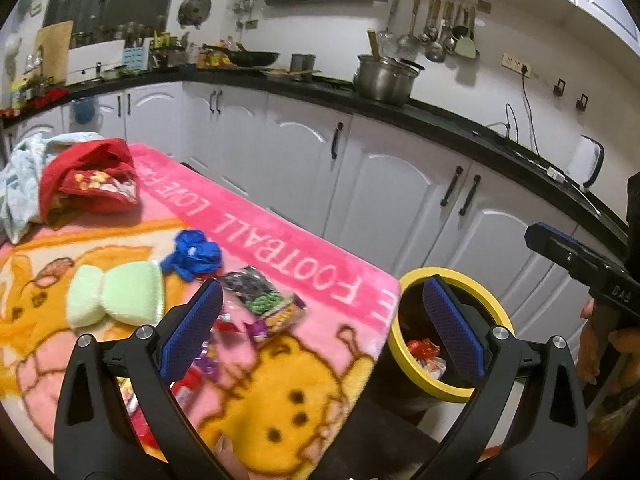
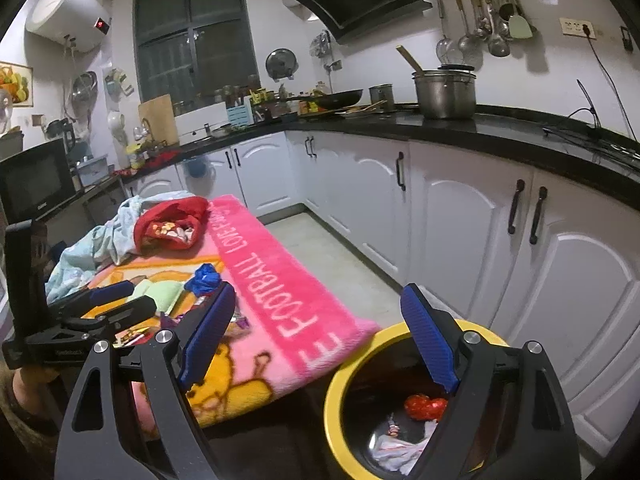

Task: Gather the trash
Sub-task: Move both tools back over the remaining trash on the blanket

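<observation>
Left gripper (image 1: 320, 332): nearest my left camera; I see its textured blue pads spread wide with nothing between them, over the table's near right corner.
Wrappers (image 1: 260, 300): crinkled glossy packets, one dark with green print, lying flat on the blanket by my left pad; its long axis runs from upper left toward lower right, pointing at the bin. More red and purple packets (image 1: 200, 364) lie under the left finger.
Sponge (image 1: 116, 300): pale green, soft, bow-shaped, left of the wrappers.
Blue scrap (image 1: 196, 254): crumpled shiny plastic, just beyond the sponge.
Blanket (image 1: 280, 392): fuzzy pink fleece with a yellow bear and white lettering, covering the table.
Clothes (image 1: 90, 180): red and pale blue fabric heaped at the far left end.
Trash bin (image 2: 334, 396): round, dark, yellow-rimmed, just off the table's right corner; red and white crumpled trash inside.
Right gripper (image 2: 320, 344): I see it wide open and empty, above the bin's rim.
</observation>
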### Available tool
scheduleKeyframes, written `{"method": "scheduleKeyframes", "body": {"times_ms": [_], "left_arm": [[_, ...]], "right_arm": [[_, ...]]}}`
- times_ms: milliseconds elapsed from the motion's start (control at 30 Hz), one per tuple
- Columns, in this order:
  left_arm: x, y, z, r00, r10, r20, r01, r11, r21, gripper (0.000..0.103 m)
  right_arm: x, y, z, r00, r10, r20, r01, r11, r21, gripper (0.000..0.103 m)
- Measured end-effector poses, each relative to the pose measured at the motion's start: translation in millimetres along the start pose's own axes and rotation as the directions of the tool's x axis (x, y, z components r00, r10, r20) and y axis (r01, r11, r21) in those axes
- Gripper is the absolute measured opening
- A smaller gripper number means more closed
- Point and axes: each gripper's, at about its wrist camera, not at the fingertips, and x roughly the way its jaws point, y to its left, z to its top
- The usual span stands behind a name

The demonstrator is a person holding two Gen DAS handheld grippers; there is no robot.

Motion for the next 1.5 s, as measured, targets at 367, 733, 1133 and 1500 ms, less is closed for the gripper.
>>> {"method": "scheduleKeyframes", "body": {"times_ms": [367, 733, 1133, 1500], "left_arm": [[-29.5, 37.6, 2.1, 0.997, 0.047, 0.056, -0.044, 0.997, -0.059, 0.092], [-56.6, 67.1, 0.3, 0.991, 0.089, 0.099, -0.079, 0.992, -0.102, 0.092], [-79.4, 100.9, -2.4, 0.981, 0.149, 0.123, -0.130, 0.980, -0.148, 0.092], [-90.9, 135.1, -14.0, 0.973, 0.198, 0.115, -0.175, 0.967, -0.186, 0.092]], "right_arm": [[5.4, 42.4, 4.4, 0.999, 0.054, 0.000, -0.054, 0.995, -0.081, 0.082], [14.1, 85.7, 8.8, 0.993, 0.121, -0.016, -0.122, 0.982, -0.146, 0.082], [26.8, 129.2, 12.3, 0.981, 0.192, -0.037, -0.195, 0.962, -0.193, 0.082], [45.6, 165.5, 15.2, 0.969, 0.240, -0.057, -0.246, 0.945, -0.217, 0.082]]}}
